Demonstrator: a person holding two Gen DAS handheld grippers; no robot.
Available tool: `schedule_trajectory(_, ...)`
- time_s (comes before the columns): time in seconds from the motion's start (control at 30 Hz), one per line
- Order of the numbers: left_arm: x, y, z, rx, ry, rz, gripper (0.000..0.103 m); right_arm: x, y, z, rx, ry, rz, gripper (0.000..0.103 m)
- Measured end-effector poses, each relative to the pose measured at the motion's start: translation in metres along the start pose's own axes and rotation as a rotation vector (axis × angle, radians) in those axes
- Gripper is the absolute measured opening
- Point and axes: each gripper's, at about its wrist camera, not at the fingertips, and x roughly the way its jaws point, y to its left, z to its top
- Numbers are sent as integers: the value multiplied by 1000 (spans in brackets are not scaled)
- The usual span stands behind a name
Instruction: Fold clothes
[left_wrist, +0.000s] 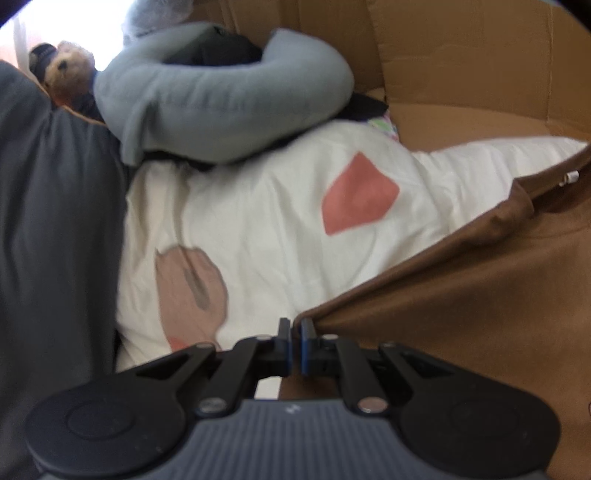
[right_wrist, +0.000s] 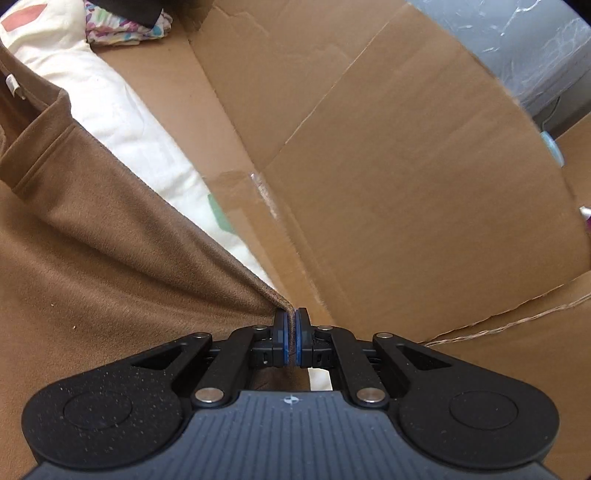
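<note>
A brown garment is stretched between my two grippers above a white bedsheet with pink and red patches. My left gripper is shut on the garment's left corner. My right gripper is shut on the other corner of the brown garment, with cloth pinched between the blue pads. The garment's neckline and a white label show at the upper left of the right wrist view.
A grey-blue cushion and a teddy bear lie at the back left. Dark grey cloth hangs on the left. Cardboard walls stand to the right and behind. A patterned cloth lies at the far edge.
</note>
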Motion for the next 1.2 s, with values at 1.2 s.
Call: schedule_trajectory(1.2, -4, -64, 67, 157, -175, -338, 34, -16, 7, 68, 50, -209, 370, 24)
